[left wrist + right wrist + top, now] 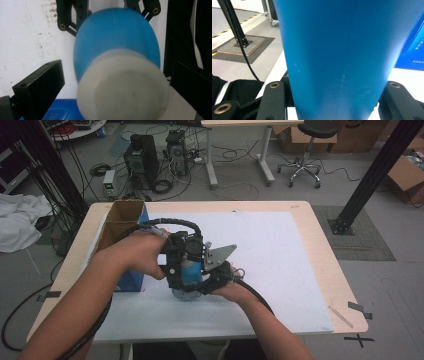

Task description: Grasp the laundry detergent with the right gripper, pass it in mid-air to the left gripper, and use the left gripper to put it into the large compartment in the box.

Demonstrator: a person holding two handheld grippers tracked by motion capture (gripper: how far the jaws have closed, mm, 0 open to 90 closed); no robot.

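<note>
- A blue bottle (116, 42) with a white cap (122, 85) was found between both grippers, above a white mat (280, 265) on the table (327, 270).
- The left gripper (181, 262) was seen with its jaws spread to either side of the cap, a gap on each side; nothing was clasped.
- The right gripper (212, 275) was observed clamped on the bottle's blue body, one jaw against each flank.
- A cardboard box (120, 222) with a blue side was noted just left of the left gripper.
- Beyond the table, computer towers (142, 157) and a stool (307, 145) were recorded on the floor.
- Much of the bottle was masked by hands and grippers in the high view.
</note>
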